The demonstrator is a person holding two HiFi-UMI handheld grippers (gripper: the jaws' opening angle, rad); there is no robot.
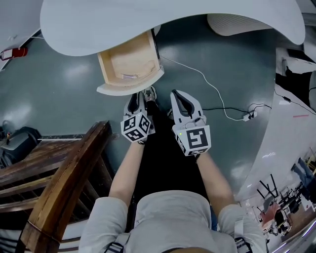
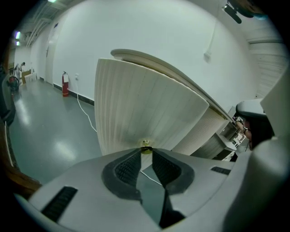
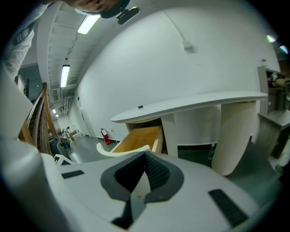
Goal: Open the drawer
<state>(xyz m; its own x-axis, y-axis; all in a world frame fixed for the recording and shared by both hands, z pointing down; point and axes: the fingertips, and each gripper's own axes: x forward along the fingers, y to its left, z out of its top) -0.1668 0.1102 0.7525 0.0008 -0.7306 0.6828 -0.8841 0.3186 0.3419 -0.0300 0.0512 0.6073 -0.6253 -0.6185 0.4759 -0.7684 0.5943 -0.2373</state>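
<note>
Floor [image 1: 64, 84]: we note a dark grey-green, glossy surface with pale patches of reflected light.
Walls [image 2: 158, 31]: white, plain.
Ceiling lights [image 3: 88, 23]: long bright strips.
Table top [image 1: 173, 15]: white, curved edge, carried on a pale ribbed leg [image 3: 233, 136].
Wooden rail [image 1: 69, 173]: dark brown beams at our left.
Fire extinguisher [image 2: 65, 84]: red, standing at the wall.
Cable [image 1: 205, 79]: white, trailing across the floor.
</note>
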